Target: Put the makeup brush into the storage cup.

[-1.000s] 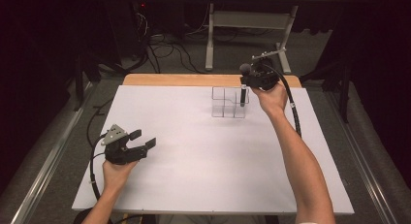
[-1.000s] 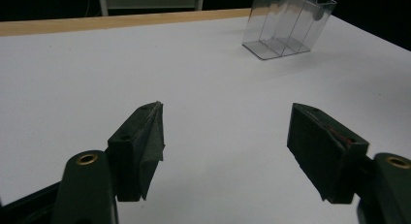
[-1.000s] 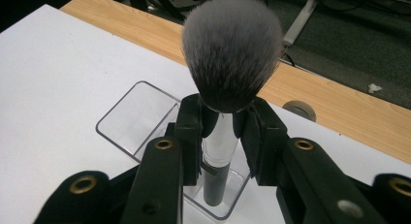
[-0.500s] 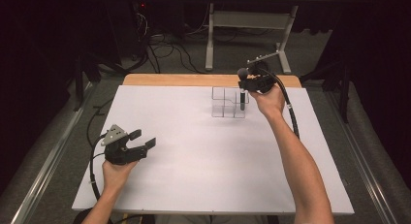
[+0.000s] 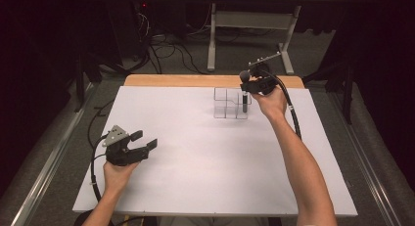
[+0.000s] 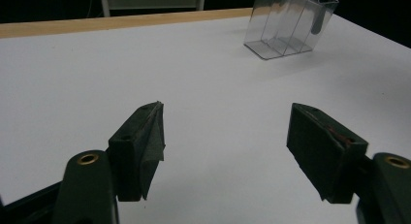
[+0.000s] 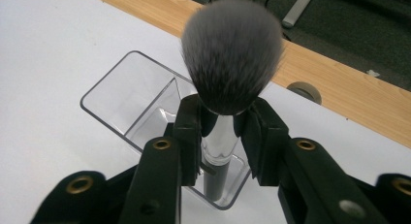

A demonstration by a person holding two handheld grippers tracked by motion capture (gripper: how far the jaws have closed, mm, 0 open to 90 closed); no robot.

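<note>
Jaws of the right gripper (image 7: 219,136) flank the silver ferrule of a makeup brush (image 7: 231,54) and have just been opening; in the right gripper view a sliver of gap shows on either side, so the pads no longer seem to press. The brush stands bristles up, its dark handle down in the near right compartment of the clear organizer (image 5: 226,102). Well away from the organizer, toward the person's side of the white table (image 5: 205,177), the left gripper (image 5: 147,144) rests with its jaws wide apart and nothing between them.

The risk is in the withdrawal: if a pad drags on the ferrule or snags the bristles while the right gripper lifts off, the brush could tip against the thin wall, and the light organizer might slide or topple.
</note>
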